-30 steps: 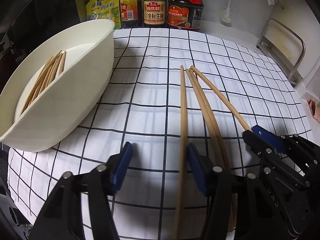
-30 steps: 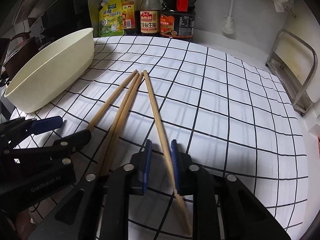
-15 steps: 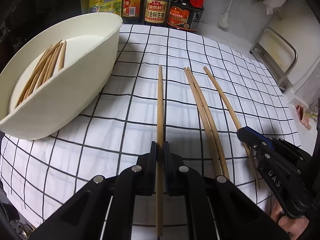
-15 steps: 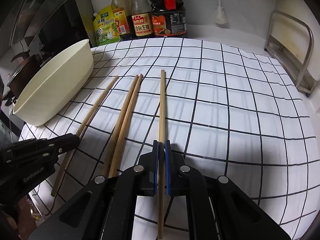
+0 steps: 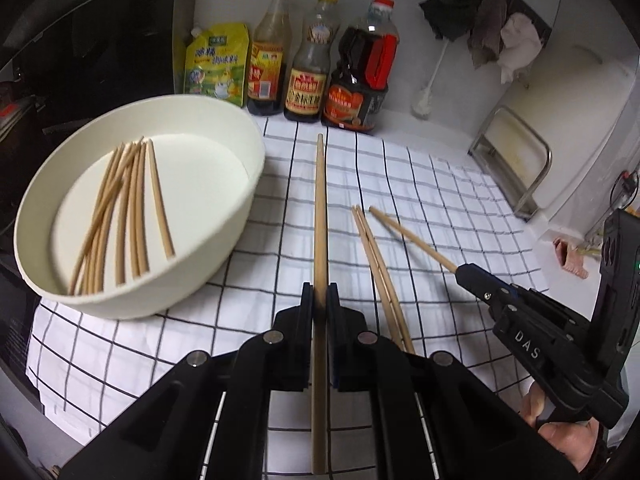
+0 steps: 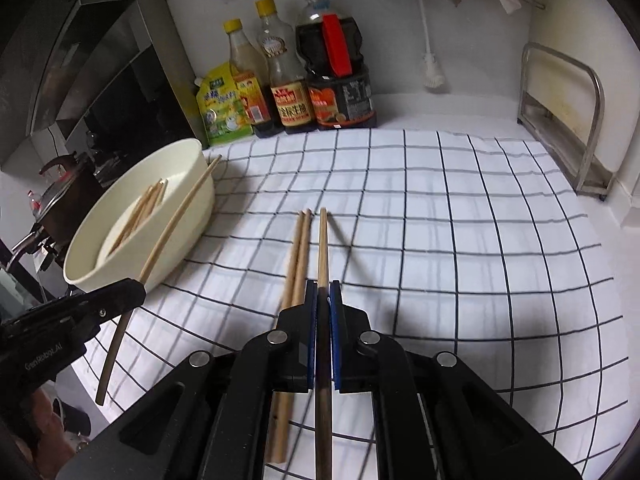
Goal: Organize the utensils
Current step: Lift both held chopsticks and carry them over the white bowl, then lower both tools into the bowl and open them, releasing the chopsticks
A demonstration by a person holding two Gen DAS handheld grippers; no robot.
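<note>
My left tongs (image 5: 319,296) clamp one chopstick (image 5: 320,208), my right tongs (image 6: 323,294) another (image 6: 322,240); a pair (image 6: 298,256) lies between them, bowl (image 5: 240,208) left.

White tiled wall (image 5: 460,40), checked cloth (image 6: 440,220), sauce bottles (image 5: 308,64) behind.
</note>
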